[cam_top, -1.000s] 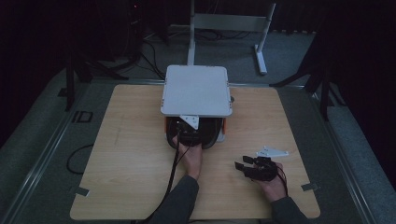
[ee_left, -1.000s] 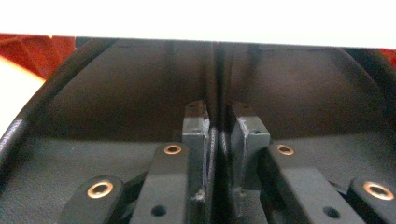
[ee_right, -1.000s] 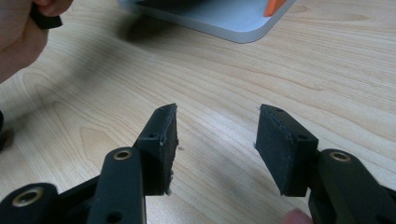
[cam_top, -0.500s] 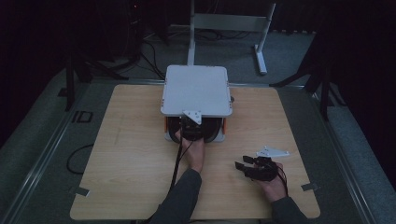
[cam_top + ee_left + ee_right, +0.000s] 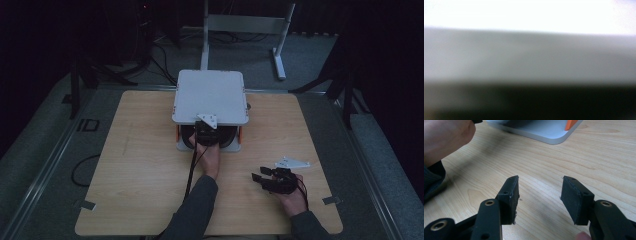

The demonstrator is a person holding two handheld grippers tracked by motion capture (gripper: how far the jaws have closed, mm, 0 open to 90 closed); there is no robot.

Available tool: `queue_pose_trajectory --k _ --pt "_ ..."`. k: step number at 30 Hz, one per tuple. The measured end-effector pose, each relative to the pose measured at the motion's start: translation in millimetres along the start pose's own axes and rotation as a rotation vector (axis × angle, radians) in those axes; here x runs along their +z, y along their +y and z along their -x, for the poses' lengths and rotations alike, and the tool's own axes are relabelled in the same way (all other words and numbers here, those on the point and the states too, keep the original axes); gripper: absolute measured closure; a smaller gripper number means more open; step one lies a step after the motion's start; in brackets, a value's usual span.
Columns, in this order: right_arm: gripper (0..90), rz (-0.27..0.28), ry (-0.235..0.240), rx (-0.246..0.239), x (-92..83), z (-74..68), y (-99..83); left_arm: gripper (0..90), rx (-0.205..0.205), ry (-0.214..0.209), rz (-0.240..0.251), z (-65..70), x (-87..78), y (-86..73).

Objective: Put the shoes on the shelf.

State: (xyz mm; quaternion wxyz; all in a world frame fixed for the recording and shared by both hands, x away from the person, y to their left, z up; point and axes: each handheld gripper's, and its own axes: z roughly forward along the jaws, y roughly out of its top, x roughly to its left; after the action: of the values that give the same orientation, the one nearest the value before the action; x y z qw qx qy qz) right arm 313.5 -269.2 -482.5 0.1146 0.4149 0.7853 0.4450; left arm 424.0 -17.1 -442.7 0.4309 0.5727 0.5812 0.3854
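At the table's middle, my left gripper (image 5: 204,136) reaches, jaws closed, into the dark gap under the flat grey box (image 5: 210,96) with rounded corners and orange posts. My right gripper (image 5: 539,197) rests open on bare, grained wood (image 5: 135,165), with free room around it.

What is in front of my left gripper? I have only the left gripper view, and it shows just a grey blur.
Observer: In the high view, the left gripper reaches into the dark front opening of a grey stand, just under its flat top plate.
Operator: Where is the right gripper, please?
Observer: The right gripper rests on the wooden table, apart from the stand, to its right and nearer the person. Its jaws are open with nothing between them.
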Motion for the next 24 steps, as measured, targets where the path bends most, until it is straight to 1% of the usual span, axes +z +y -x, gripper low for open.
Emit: queue_pose_trajectory --k 4,6,8,9,10,11,12,13,15,16,21,24 --pt "47.8 0.002 0.0 0.001 -0.3 0.0 0.1 76.3 0.011 0.006 0.01 1.1 1.7 1.5" --pt "47.8 0.003 0.0 0.0 -0.4 -0.2 0.1 76.2 0.006 0.004 0.011 1.5 3.2 0.2" --pt "47.7 0.003 0.0 -0.001 -0.5 -0.5 0.1 74.6 0.012 -0.003 -0.006 1.7 5.7 -2.1" --pt "47.6 0.003 0.001 -0.002 -0.6 -0.6 0.1 72.6 0.014 -0.005 -0.02 1.6 7.2 -3.9" --pt "47.3 0.003 0.002 -0.002 -0.7 -0.7 0.1 69.0 0.024 0.0 -0.028 2.0 7.1 -5.9" --pt "47.4 0.004 0.002 0.0 -0.8 -0.8 0.1 63.6 0.026 0.007 -0.037 1.7 6.2 -7.0" --pt "47.4 0.005 0.002 -0.001 -0.9 -0.8 0.1 61.8 0.025 -0.004 -0.04 0.1 5.5 -8.3" --pt "47.4 0.006 0.003 0.0 -1.2 -0.8 0.1 61.2 0.019 -0.033 -0.044 -2.3 4.2 -9.1" --pt "47.4 0.005 0.002 0.0 -1.2 -0.8 0.0 57.9 0.013 -0.037 -0.056 -6.2 2.4 -11.1" --pt "47.4 0.005 0.002 -0.002 -1.2 -0.9 0.0 56.7 -0.001 -0.047 -0.063 -8.4 1.7 -12.3" --pt "47.3 0.004 0.002 -0.004 -0.9 -1.7 0.1 51.8 0.028 -0.092 -0.089 -15.3 -6.2 -16.9" --pt "47.3 0.004 0.001 -0.004 -1.0 -1.5 -0.1 47.7 0.046 -0.111 -0.09 -20.6 -14.7 -17.5"
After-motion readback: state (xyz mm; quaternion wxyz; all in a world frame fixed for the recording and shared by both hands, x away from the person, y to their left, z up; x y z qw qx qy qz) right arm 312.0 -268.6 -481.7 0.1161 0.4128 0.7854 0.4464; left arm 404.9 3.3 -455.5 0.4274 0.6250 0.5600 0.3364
